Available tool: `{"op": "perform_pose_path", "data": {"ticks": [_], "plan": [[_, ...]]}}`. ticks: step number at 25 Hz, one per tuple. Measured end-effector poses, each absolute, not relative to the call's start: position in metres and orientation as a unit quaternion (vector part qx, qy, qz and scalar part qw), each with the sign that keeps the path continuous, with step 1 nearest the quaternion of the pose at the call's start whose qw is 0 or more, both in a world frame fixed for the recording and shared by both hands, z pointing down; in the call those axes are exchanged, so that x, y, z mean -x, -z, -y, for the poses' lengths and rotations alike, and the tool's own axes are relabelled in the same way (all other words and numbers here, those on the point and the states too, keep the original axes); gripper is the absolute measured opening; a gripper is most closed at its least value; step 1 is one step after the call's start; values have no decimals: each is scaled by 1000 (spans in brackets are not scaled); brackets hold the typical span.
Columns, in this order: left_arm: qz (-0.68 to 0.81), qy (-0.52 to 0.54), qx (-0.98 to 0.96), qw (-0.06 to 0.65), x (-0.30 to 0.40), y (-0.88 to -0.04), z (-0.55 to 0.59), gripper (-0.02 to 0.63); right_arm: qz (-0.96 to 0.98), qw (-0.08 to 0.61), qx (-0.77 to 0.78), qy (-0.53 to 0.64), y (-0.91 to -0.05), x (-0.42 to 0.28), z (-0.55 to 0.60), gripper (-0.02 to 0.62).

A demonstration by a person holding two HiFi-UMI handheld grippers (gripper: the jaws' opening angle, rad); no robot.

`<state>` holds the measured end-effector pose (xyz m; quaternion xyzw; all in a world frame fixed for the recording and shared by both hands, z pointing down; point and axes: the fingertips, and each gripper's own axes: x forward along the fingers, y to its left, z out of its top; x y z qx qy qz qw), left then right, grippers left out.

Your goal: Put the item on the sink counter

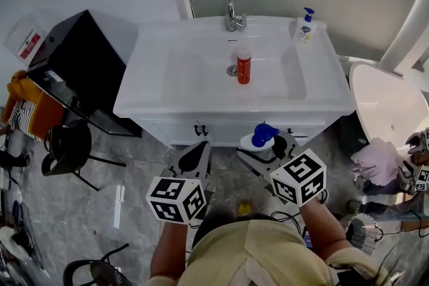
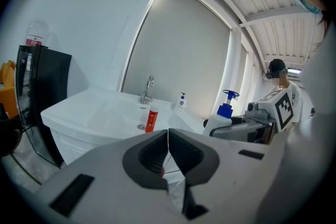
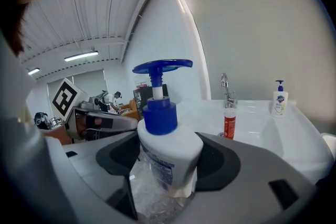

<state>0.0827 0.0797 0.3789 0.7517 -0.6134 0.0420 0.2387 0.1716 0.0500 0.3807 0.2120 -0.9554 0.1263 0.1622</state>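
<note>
Left gripper (image 1: 195,155) sat idle at 7 o'clock, jaws together on nothing. Orange bottle (image 1: 243,68) stood in the basin at 12. Right gripper (image 1: 273,146), at 5, was clamped on the blue-pump bottle (image 3: 169,147), held short of the sink counter (image 1: 144,87). Carry step, probably. Next move: lift up and forward onto a bare ledge, then release.

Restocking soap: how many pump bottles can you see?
2. One bottle is clamped in the right gripper; the other stands on the sink's back right corner. More may be hidden.
</note>
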Motion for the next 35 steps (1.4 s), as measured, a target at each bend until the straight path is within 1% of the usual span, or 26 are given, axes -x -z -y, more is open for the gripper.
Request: {"op": "perform_pose_path", "data": {"ticks": [10, 35], "plan": [[608, -42, -755, 245, -51, -387, -51, 38, 953, 166, -223, -124, -382, -144, -27, 329], [581, -49, -777, 238, 55, -382, 33, 38, 939, 165, -273, -129, -375, -44, 50, 325]]}}
